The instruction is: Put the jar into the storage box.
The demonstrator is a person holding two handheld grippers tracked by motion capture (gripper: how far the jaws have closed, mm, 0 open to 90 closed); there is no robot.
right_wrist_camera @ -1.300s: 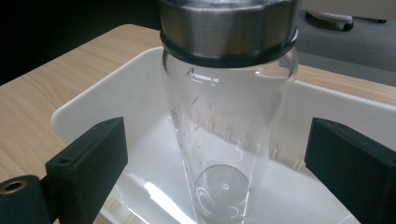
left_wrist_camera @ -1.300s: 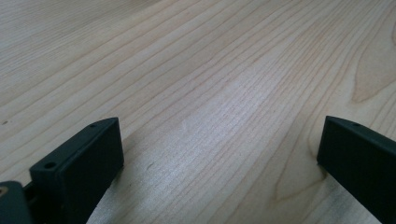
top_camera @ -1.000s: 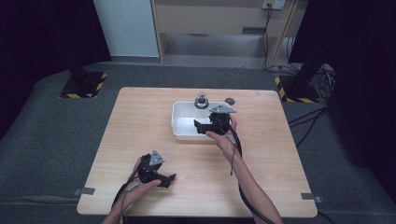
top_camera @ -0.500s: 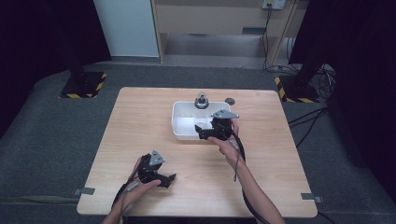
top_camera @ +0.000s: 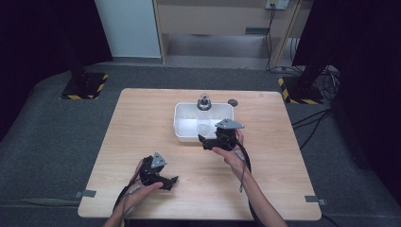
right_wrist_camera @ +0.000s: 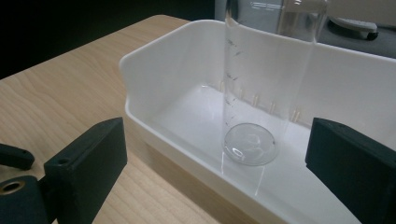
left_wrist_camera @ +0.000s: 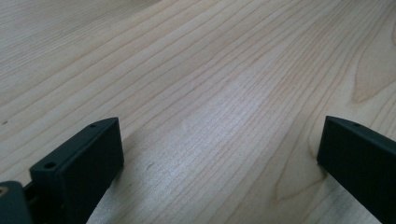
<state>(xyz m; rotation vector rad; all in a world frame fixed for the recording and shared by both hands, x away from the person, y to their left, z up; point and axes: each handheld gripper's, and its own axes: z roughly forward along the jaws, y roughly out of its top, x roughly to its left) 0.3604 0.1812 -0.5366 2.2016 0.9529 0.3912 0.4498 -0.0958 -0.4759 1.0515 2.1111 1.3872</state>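
The left gripper (top_camera: 171, 180) is being held low over the wooden table (top_camera: 142, 123), jaws spread wide on nothing. Farther off, the right gripper (top_camera: 202, 140) is being held agape before a white tray (right_wrist_camera: 154, 70); beyond its fingertips, a clear glass cylinder (right_wrist_camera: 261, 84) is standing upright inside.

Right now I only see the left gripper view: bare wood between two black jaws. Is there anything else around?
Observer: Yes. The high view shows a white plastic tub farther away, near the middle.
Operator: Is anything inside it?
Observer: A clear glass cylinder with measuring marks stands upright in it.
Operator: And the other gripper?
Observer: The right gripper is at the tub's near edge, jaws open and pointed at the cylinder.
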